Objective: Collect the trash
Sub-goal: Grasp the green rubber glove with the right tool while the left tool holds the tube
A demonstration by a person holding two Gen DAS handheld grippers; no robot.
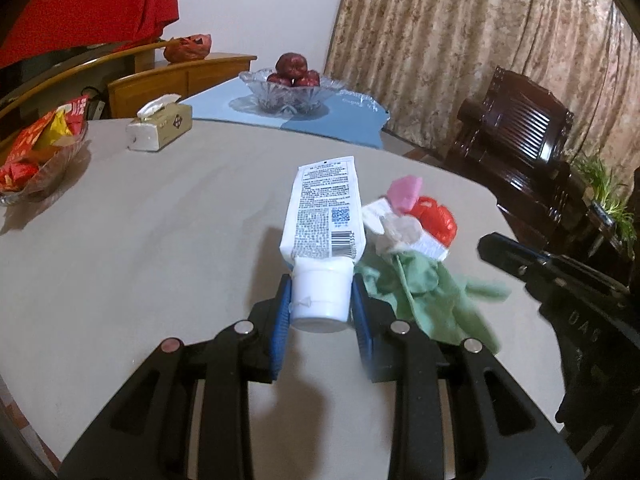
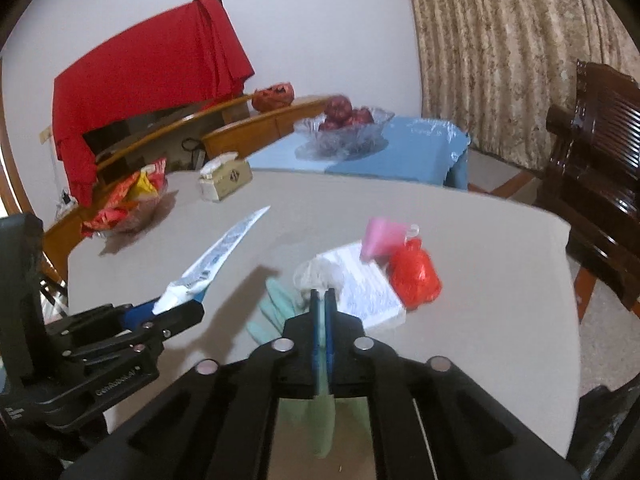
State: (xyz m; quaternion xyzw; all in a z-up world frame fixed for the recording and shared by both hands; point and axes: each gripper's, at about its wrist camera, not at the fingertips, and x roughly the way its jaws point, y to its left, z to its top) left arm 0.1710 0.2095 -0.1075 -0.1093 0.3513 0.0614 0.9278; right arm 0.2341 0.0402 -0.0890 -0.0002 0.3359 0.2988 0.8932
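My left gripper [image 1: 321, 286] is shut on the cap end of a white squeeze tube [image 1: 324, 216] and holds it out over the grey table [image 1: 160, 220]. The tube also shows in the right wrist view [image 2: 218, 254], with the left gripper [image 2: 180, 310] at lower left. My right gripper [image 2: 323, 294] is shut on a thin green glove [image 2: 276, 312], which hangs blurred in the left wrist view [image 1: 432, 296]. Beyond it lie a white paper packet [image 2: 360, 284], a pink scrap [image 2: 380, 238], a crumpled red bag [image 2: 416, 276] and a pale wad [image 1: 400, 230].
A tissue box [image 1: 160, 128] and a glass dish of red snack packets [image 1: 36, 160] stand at the table's far left. A glass bowl of red fruit [image 1: 290, 88] sits on a blue cloth [image 1: 344, 120] behind. A dark wooden chair [image 1: 516, 136] is at right.
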